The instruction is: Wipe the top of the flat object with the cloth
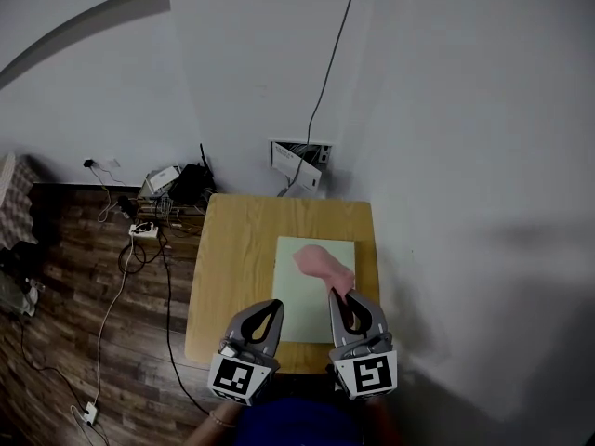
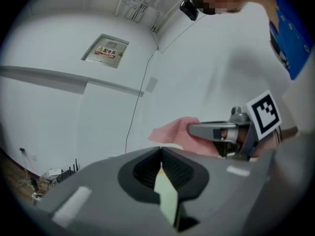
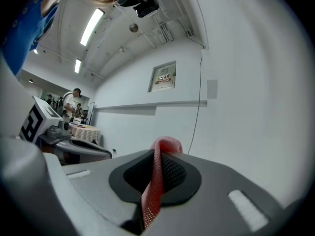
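A pale green flat board [image 1: 307, 307] lies on a small wooden table [image 1: 237, 268]. My right gripper [image 1: 338, 295] [image 3: 158, 151] is shut on a pink cloth [image 1: 321, 263] [image 3: 156, 181]. The cloth runs between its jaws and sticks out past the tips, over the board's right part. The left gripper view shows that cloth [image 2: 170, 132] ahead of the right gripper [image 2: 197, 128]. My left gripper [image 1: 271, 305] [image 2: 161, 150] is shut, near the board's left edge. A thin green sliver shows in the slit between its jaws. Whether it touches the board I cannot tell.
Cables and a power strip [image 1: 144, 230] lie on the wooden floor left of the table, with dark devices [image 1: 191, 184] behind them. A wall box [image 1: 302, 161] with a cable sits behind the table. White wall lies to the right.
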A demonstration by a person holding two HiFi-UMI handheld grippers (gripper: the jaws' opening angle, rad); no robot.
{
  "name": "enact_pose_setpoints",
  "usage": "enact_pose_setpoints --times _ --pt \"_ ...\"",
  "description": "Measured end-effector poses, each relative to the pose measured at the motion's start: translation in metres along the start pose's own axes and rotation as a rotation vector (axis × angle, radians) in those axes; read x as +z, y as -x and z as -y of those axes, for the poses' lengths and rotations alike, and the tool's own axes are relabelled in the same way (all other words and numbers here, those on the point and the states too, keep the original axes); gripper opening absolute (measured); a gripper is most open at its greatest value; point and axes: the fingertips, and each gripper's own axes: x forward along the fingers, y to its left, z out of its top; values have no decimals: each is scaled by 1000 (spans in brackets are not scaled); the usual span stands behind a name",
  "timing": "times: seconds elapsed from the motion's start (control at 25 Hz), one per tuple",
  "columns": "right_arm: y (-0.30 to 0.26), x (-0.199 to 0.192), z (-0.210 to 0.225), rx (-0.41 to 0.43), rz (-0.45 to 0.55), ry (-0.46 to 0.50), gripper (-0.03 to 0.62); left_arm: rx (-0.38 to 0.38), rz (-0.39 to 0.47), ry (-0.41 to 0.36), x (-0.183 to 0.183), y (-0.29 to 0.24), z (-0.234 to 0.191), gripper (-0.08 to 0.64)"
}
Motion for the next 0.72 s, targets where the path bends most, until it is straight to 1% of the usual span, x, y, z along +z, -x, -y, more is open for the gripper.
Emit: enact_pose_setpoints --times 0.08,0.24,0.44,0.52,0.6,0.68,0.72 --pt "-9 -8 8 22 -14 -8 15 20 -22 -14 -12 -12 -5 3" --pt "-24 -21 15 43 -43 3 15 41 -81 -11 -37 -28 -15 3" --pt "-44 -26 18 18 -39 -30 15 31 -174 -2 -76 -43 -31 5" --pt "-48 -29 17 3 -55 -24 15 23 -221 18 -94 -44 -37 5" --pt "-52 -34 14 -9 -73 -27 15 14 -265 54 -112 -45 -44 5" --pt "-57 -38 13 -20 -89 -28 15 4 -307 91 -128 -47 -50 66" --pt "-60 -41 12 -24 -97 -22 15 1 -326 103 -136 -48 -53 71"
